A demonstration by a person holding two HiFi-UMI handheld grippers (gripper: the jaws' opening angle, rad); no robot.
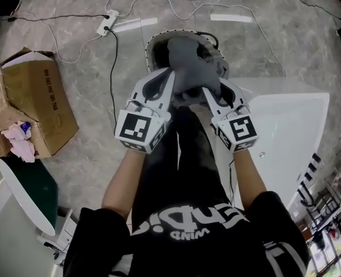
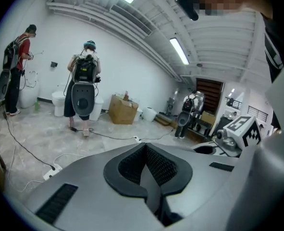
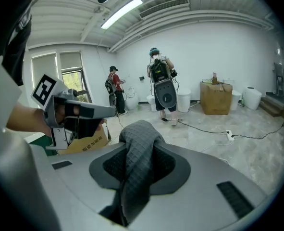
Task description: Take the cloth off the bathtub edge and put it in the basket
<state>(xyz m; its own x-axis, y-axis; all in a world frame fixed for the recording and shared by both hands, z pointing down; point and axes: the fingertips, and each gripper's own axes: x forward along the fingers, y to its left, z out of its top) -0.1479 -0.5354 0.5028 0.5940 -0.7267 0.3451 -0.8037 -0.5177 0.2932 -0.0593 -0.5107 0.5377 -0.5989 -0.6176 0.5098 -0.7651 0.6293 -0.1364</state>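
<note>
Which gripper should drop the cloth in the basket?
Right. The right gripper is shut on the grey waffle-textured cloth, over the round white-rimmed basket; the left gripper is shut, no cloth showing.

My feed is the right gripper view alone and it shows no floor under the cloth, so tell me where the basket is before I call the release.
Observer: In the head view the basket stands on the floor straight ahead, and the bunched cloth overlaps its opening.
Operator: Report the other jaws.
Observer: In its own view the left gripper has its jaws together, with no cloth standing up between them.
Operator: Name what stands beside that basket.
Observer: The white bathtub lies on the person's right of it, and the cloth is held off its edge.
</note>
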